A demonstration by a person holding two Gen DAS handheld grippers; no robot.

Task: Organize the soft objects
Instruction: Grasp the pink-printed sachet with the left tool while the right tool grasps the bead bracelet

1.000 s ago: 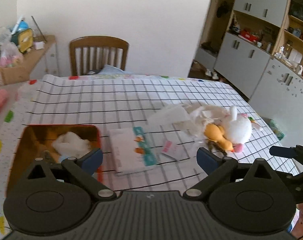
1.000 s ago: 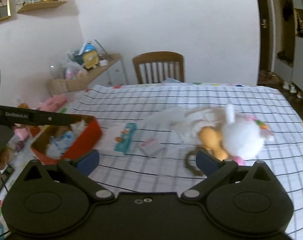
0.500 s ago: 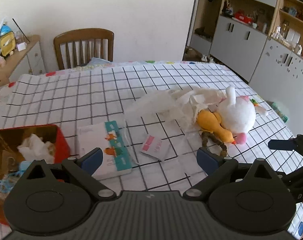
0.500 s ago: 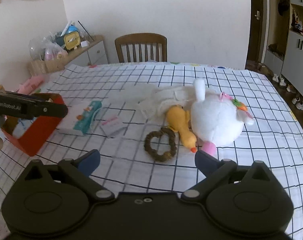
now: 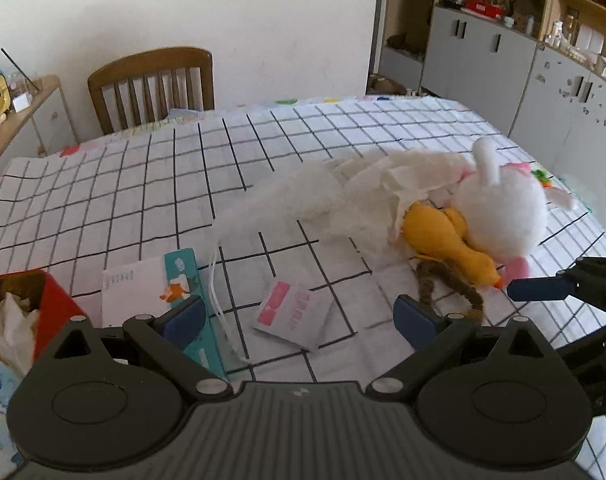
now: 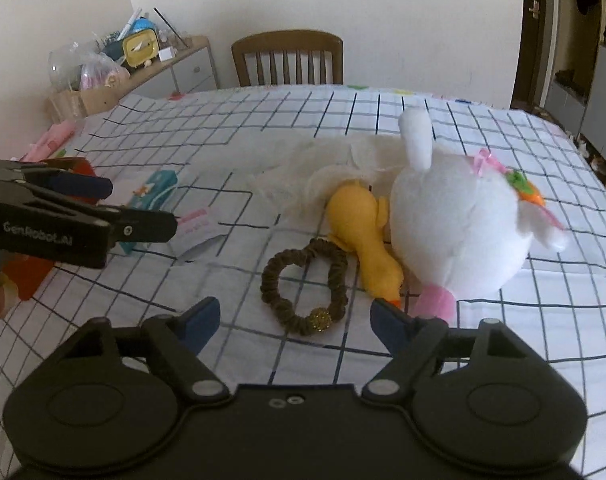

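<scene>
Both tongs are hanging wide and empty: right gripper (image 6: 295,318) facing scrunchie (image 6: 305,286), duck (image 6: 365,236), plush (image 6: 459,224); left gripper (image 5: 299,318) beside the red box (image 5: 57,306). Most sorting is waiting.

The left camera sits low behind the left tool (image 5: 299,316) and looks across the bench (image 5: 143,184) toward the chair (image 5: 151,84). The right camera looks the same way, closer. Both see the white bunny (image 5: 499,208) (image 6: 459,232) and yellow duck (image 5: 447,240) (image 6: 367,236).
</scene>
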